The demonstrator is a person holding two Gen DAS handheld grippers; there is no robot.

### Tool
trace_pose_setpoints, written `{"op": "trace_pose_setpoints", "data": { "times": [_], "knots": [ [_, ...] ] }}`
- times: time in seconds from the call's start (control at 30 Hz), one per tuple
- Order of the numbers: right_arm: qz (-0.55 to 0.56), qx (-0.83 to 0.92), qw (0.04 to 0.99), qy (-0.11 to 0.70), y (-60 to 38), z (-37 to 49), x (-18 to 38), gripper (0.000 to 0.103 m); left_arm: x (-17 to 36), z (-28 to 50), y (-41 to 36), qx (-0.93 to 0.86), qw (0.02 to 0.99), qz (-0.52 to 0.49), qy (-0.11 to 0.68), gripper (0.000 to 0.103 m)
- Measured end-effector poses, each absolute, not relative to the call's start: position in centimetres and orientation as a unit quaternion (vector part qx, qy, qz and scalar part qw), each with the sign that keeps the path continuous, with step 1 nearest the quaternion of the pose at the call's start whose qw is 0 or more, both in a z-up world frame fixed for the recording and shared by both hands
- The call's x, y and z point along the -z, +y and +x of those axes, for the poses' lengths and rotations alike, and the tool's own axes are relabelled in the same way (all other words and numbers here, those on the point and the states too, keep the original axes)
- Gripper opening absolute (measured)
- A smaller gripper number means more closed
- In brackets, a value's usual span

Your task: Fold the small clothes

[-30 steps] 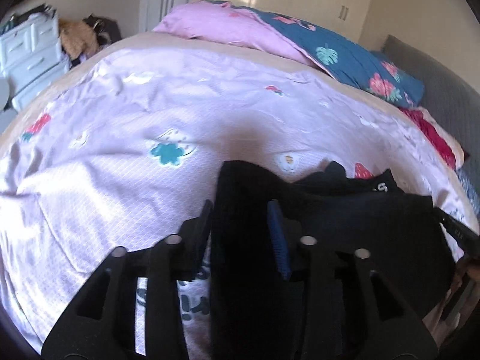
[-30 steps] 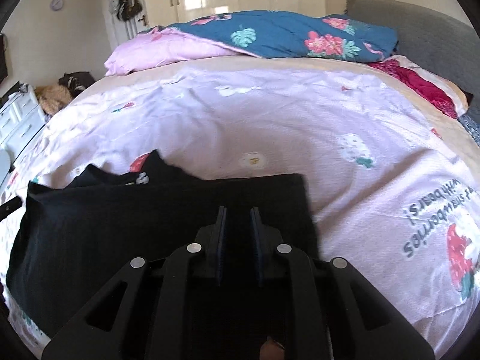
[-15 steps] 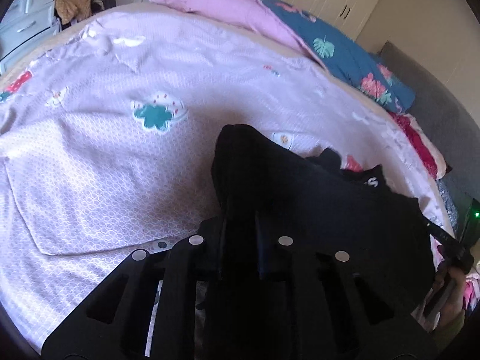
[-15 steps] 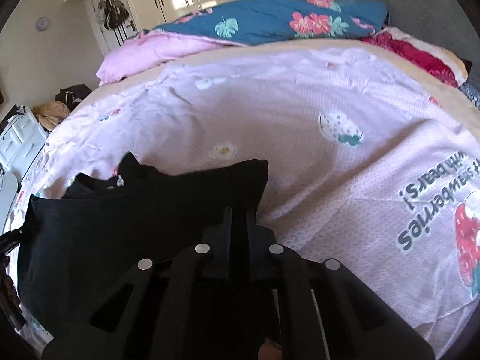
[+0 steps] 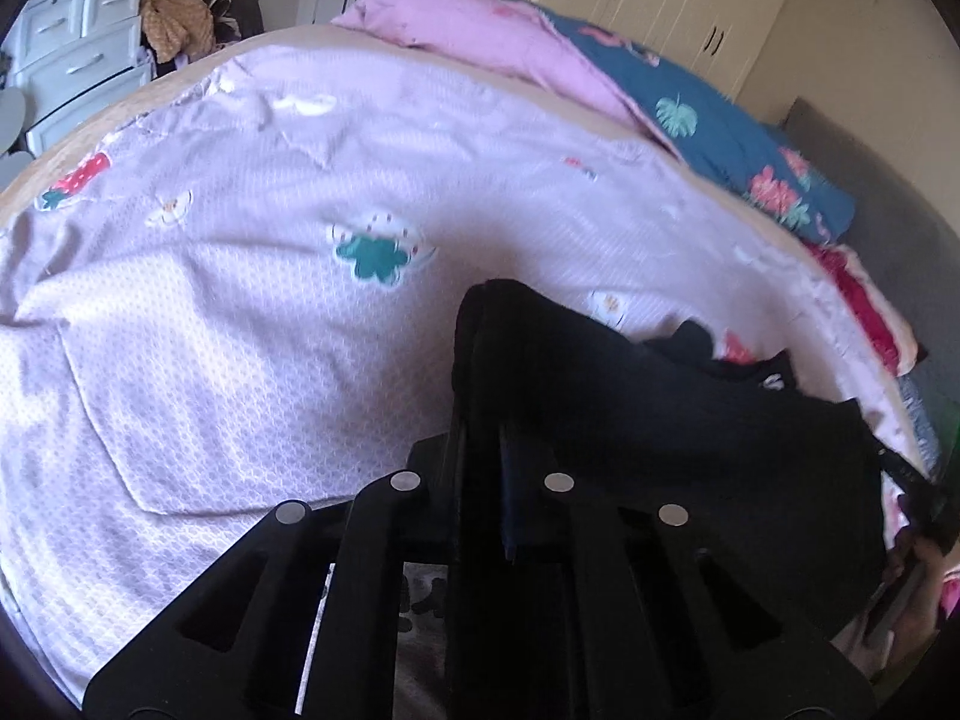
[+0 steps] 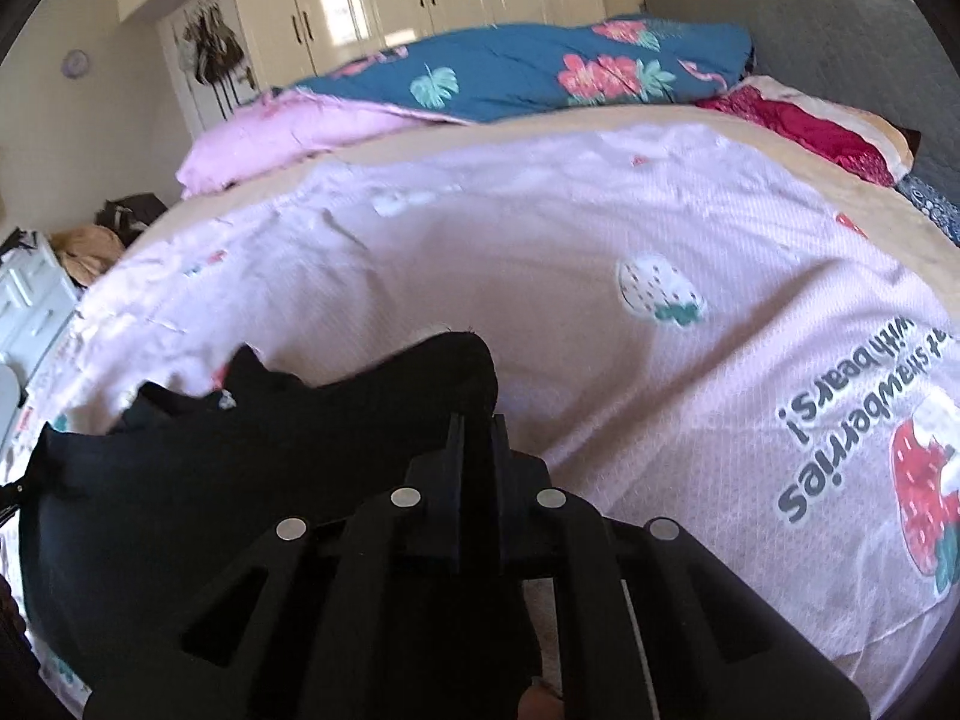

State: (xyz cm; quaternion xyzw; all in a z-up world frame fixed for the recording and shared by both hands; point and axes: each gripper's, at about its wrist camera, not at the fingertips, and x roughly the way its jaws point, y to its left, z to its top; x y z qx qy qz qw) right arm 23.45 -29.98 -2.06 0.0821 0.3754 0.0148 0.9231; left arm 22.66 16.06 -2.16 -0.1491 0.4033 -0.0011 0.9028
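1. Black cloth (image 5: 660, 420) lies at the near edge of the pink bedspread (image 5: 240, 300).
2. Left gripper (image 5: 480, 438) is pinched tight on one cloth corner.
3. Right gripper (image 6: 477, 426) is pinched tight on the other corner.
4. Only the right view shows words (image 6: 852, 420) on the bedspread; only the left shows a strawberry (image 5: 78, 180).

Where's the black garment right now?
The black garment lies low on the pink sheet, pinched by the left gripper and right gripper at opposite corners.

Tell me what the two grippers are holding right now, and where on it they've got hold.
Both hold the black garment: the left gripper is shut on its left corner, the right gripper on its right corner, above the pink bedspread.
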Motion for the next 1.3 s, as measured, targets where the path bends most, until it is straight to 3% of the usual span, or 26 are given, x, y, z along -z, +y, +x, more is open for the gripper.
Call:
{"op": "trace_pose_setpoints", "data": {
  "times": [0.2,0.4,0.53,0.67,1.3],
  "knots": [
    [0.082,-0.009,0.916,0.393,-29.8,23.3,2.8,0.012,1.6,21.9,15.6,-0.013,0.909,-0.131,0.396,0.017],
    [0.057,-0.007,0.919,0.39,-29.6,21.3,1.9,0.026,0.2,20.8,14.8,-0.007,0.912,-0.12,0.393,0.04],
    [0.046,-0.028,0.923,0.38,-29.1,18.9,0.9,0.035,-0.1,19.4,13.1,0.007,0.91,-0.094,0.403,0.062],
    [0.026,-0.057,0.92,0.386,-27.7,16.8,0.5,0.042,-0.3,18.0,11.0,0.021,0.907,-0.065,0.415,0.074],
    [0.009,-0.087,0.901,0.425,-24.6,12.7,2.4,0.061,3.1,14.4,6.7,0.068,0.873,-0.039,0.482,0.084]
  ]
}}
